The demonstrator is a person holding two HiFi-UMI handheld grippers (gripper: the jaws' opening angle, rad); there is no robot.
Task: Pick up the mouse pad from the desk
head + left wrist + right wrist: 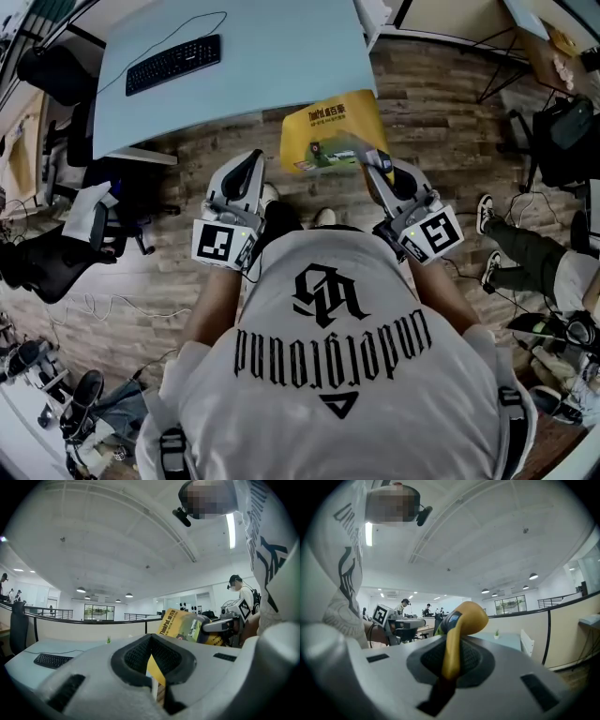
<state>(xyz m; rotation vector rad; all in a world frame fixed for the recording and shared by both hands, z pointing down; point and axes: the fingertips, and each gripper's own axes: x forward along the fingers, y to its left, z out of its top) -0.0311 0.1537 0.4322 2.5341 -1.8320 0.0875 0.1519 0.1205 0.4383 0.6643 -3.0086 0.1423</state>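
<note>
The yellow mouse pad (333, 131) hangs in the air just off the near edge of the pale blue desk (272, 56), over the wooden floor. My right gripper (375, 169) is shut on its right edge; in the right gripper view the pad (461, 620) curls up out of the closed jaws (450, 667). Left of the pad, my left gripper (251, 164) is shut and holds nothing, apart from the pad. The left gripper view looks past those jaws (152, 667) to the pad (180, 626) and the right gripper (220, 626) at the right.
A black keyboard (173, 64) with its cable lies on the desk's far left. Black office chairs (47, 253) stand at the left. Another person's legs (525, 253) and bags are on the floor at the right. A partition rail (93, 619) runs behind the desk.
</note>
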